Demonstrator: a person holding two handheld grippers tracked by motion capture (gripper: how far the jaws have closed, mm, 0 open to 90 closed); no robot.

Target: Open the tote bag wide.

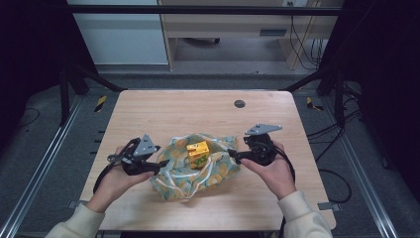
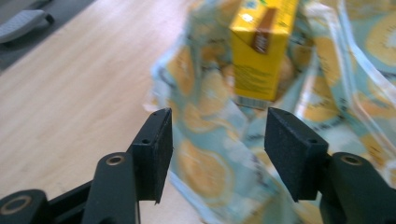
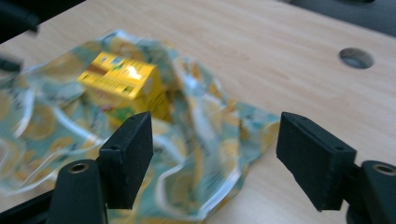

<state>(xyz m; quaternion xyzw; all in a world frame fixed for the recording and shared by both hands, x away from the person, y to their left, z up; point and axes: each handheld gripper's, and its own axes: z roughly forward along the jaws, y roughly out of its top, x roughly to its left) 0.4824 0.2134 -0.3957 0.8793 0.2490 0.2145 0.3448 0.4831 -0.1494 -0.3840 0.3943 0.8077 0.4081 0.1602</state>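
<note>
Near the middle of the table, toward its near edge, lies a crumpled drawstring bag, pale blue-green cloth printed with orange slices, white cord looped along its near side. 1 yellow carton stands on the open cloth, upright, partly sunk in the folds. Left gripper sits at the bag's left edge, held in the person's left hand; its jaws are spread apart with nothing between them, bag fabric just ahead and below in the left gripper view. Right gripper sits at the bag's right edge in the right hand; jaws also released, wide gap, cloth below them. Whether either jaw tip touches the cloth cannot be told. 1 round dark hole marks the table toward its far right corner. Both forearms wear cream sleeves.
</note>
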